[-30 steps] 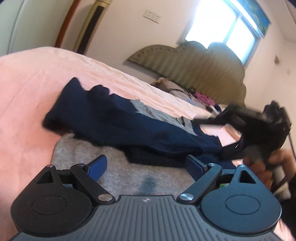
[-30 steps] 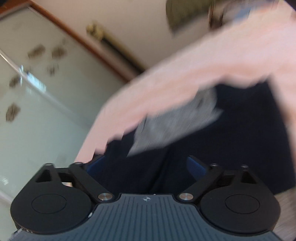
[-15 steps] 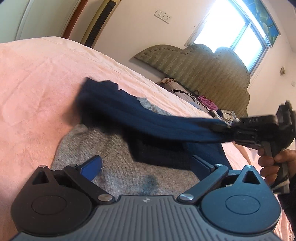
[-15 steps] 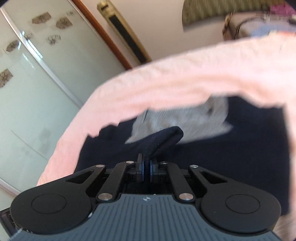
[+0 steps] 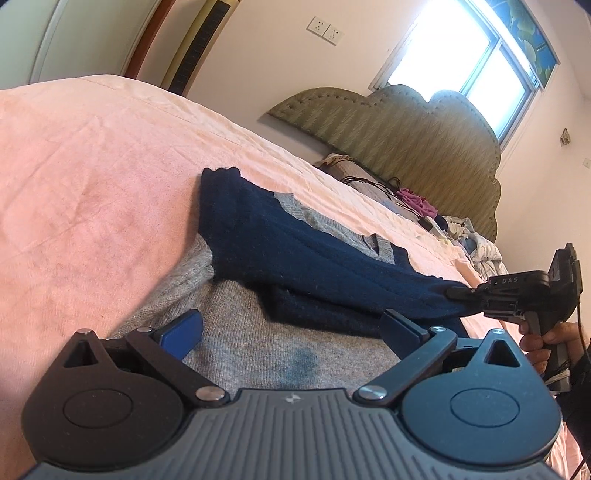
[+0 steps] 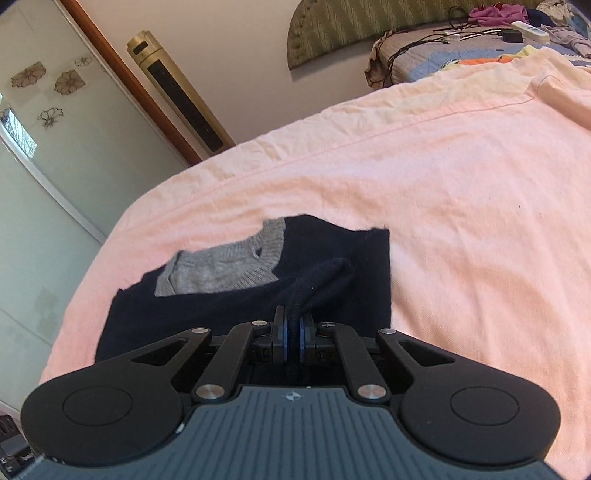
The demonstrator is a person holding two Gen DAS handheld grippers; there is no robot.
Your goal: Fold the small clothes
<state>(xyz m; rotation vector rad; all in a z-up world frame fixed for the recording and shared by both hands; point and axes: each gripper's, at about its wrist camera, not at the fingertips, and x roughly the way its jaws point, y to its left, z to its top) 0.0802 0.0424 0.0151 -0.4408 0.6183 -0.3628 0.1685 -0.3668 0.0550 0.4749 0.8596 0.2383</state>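
A navy and grey sweater [image 5: 258,236] lies on the pink bed [image 5: 92,184], its grey body nearest the left claw [image 5: 291,328] and its navy part farther off. The grey collar [image 6: 236,258] shows in the right wrist view, on the far left of the navy cloth.

The left claw hovers low over the grey knit with its blue pads [image 5: 181,328] wide apart and nothing between them; it has opened a little further since a second ago and sits in the same place.

The right claw [image 6: 291,332] is clamped on the navy sleeve [image 5: 332,266]. A second ago its jaws stood open over the dark cloth; they have closed since, and the pinched end of the sleeve now bunches up between the pads. In the left wrist view the right claw sits at the right edge, held by a hand [image 5: 546,339], with the sleeve stretched taut across the sweater from its far left corner to the claw. Earlier the sleeve lay slack and rumpled on the sweater; now it is drawn out in a straight band, lifted clear of the grey knit near the claw.

At the far end of the bed stands a green headboard [image 5: 406,136], with loose clothes and cables [image 6: 443,33] piled before it.
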